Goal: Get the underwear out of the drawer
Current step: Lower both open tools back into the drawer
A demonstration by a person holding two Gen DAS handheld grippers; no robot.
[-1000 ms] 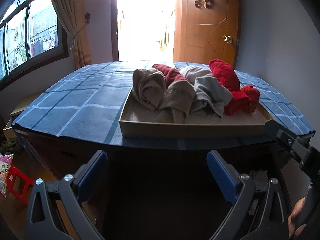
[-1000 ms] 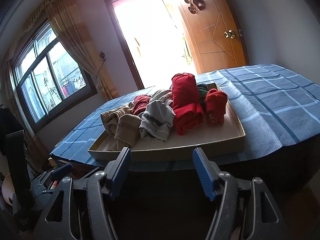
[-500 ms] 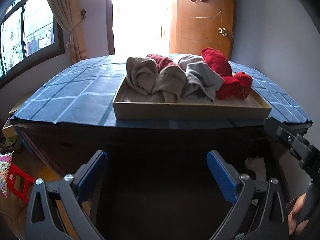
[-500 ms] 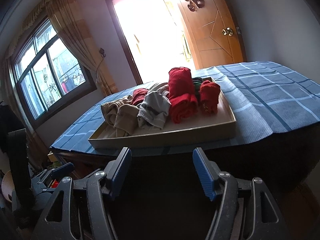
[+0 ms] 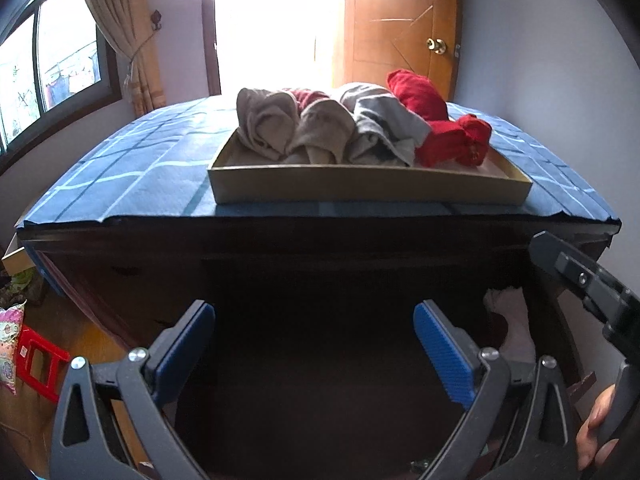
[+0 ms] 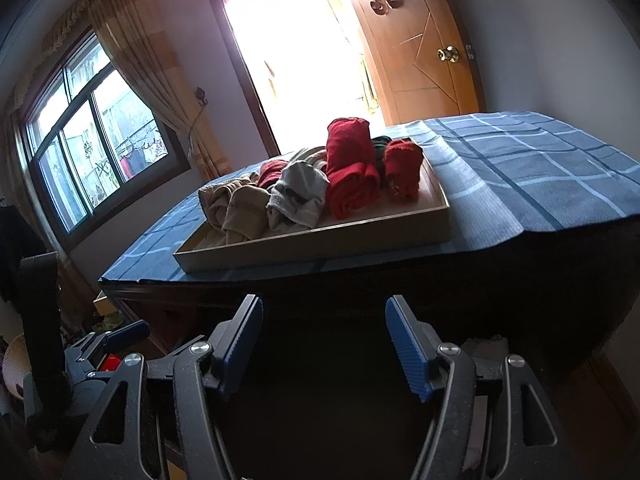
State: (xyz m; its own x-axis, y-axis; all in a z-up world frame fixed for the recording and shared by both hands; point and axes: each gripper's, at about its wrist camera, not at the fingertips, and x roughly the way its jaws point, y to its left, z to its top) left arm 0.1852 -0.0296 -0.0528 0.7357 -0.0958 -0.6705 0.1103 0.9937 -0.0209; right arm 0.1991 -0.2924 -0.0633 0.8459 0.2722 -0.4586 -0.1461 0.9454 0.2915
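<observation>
Rolled underwear in beige (image 5: 272,124), grey (image 5: 384,128) and red (image 5: 436,120) lies in a shallow tan tray (image 5: 360,188) on a dresser top covered with a blue checked cloth (image 5: 132,168). The same tray (image 6: 320,240) shows in the right wrist view. Below the top, the dresser front (image 5: 320,280) is dark, and I cannot tell whether a drawer stands open. A pale bit of cloth (image 5: 508,320) shows in that dark area at the right. My left gripper (image 5: 316,340) is open and empty before the dark front. My right gripper (image 6: 324,344) is also open and empty, beside it.
A wooden door (image 6: 424,60) and a bright doorway (image 6: 304,64) are behind the dresser, with a window and curtain (image 6: 132,60) at the left. A red stool (image 5: 36,360) stands on the floor at the left. A person's hand (image 5: 596,432) holds the right tool.
Both grippers have sunk below the dresser top and come nearer its dark front, so the tray sits higher in both views. The jaws of both stayed open.
</observation>
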